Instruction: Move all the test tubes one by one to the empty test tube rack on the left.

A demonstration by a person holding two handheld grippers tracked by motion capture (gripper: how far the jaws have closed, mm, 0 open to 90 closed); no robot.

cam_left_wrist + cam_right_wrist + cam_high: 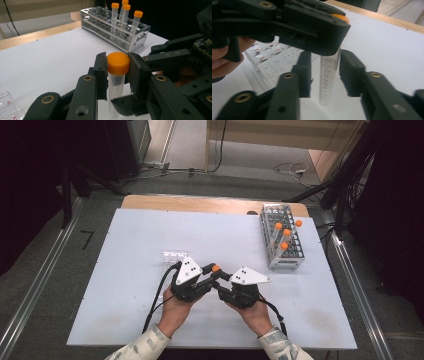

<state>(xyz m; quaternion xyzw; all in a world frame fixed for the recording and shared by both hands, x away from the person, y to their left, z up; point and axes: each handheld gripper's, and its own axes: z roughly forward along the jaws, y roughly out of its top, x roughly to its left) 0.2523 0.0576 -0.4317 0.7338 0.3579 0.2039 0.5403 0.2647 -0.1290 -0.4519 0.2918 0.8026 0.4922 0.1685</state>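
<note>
Two views differ: left gripper point(117, 75) jaws clamp tube cap point(118, 63); right gripper point(324, 75) jaws stand released beside tube point(328, 77).

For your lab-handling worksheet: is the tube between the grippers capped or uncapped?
Capped: the tube wears its orange cap, gripped by the left gripper.

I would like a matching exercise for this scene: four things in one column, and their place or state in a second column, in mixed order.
Things:
1. left gripper
2. right gripper
3. metal rack
4. clear plastic tray

Place or state:
A. at the table's right side, holding four orange-capped tubes
B. jaws clamped on the orange cap
C. lying flat, just beyond the left gripper
D. jaws apart beside the tube body

Pairs: 1-B, 2-D, 3-A, 4-C
</note>
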